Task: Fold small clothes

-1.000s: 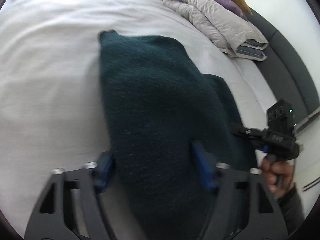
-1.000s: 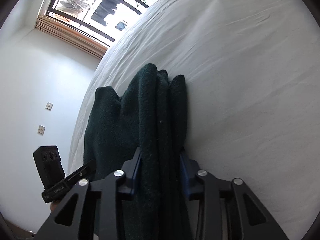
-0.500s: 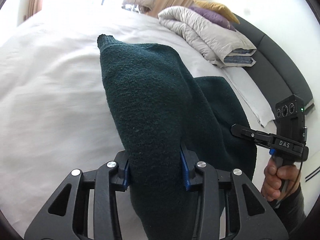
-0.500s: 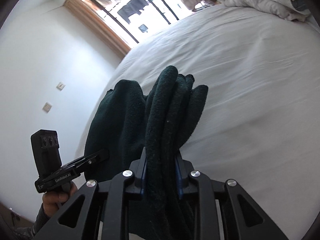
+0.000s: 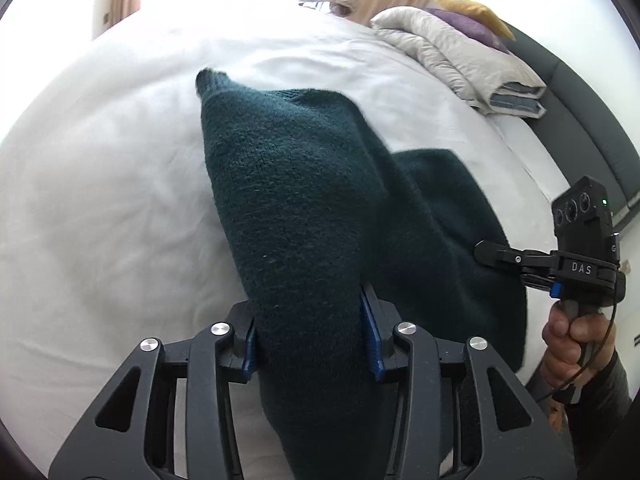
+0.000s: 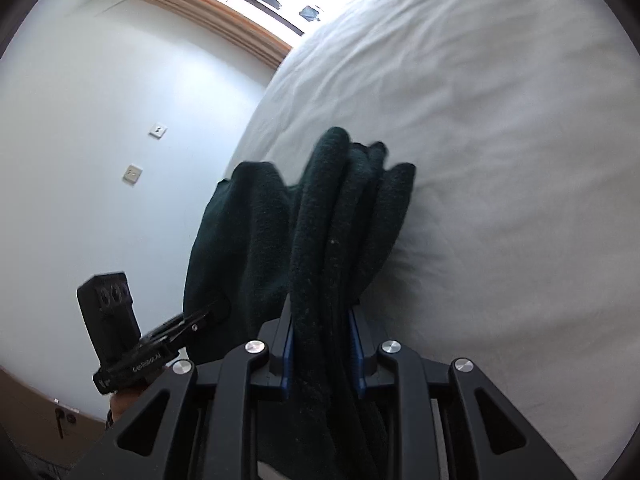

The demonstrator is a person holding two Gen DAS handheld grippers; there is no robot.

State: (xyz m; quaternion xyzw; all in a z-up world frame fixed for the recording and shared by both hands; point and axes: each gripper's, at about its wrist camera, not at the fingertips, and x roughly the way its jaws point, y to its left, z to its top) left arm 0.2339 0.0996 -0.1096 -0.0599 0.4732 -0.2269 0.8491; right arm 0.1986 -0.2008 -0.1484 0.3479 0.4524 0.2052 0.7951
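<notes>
A: What is held by the left gripper [image 5: 310, 332]?

B: A thick bunch of the dark green knit [image 5: 296, 200] is clamped between its blue pads [image 5: 370, 336]. The jaws are easing open slightly, yet the fabric between them is seen pressed on both sides.

A: And the right gripper [image 6: 320, 352]?

B: Its fingers are closed on several stacked folds of the knit [image 6: 340, 220], which rise in ridges straight ahead of the fingertips. From the left camera, the right gripper [image 5: 496, 254] is seen off to the right of the left fingers, at the cloth's far edge.

A: Where is the garment lying?

B: It is draped forward from both pairs of fingers onto the white bed [image 5: 100, 200], its far end resting on the sheet ahead of the left fingertips. The part nearest the pads appears lifted clear.

A: Why is it gripped at two points?

B: Probably so that one edge can be carried level over the rest and a fold laid without the knit sagging in the middle.

A: Is anything else near?

B: A folded duvet [image 5: 460, 56] is seen well beyond the fingers, towards the headboard [image 5: 580, 112]. It is not touched.
</notes>
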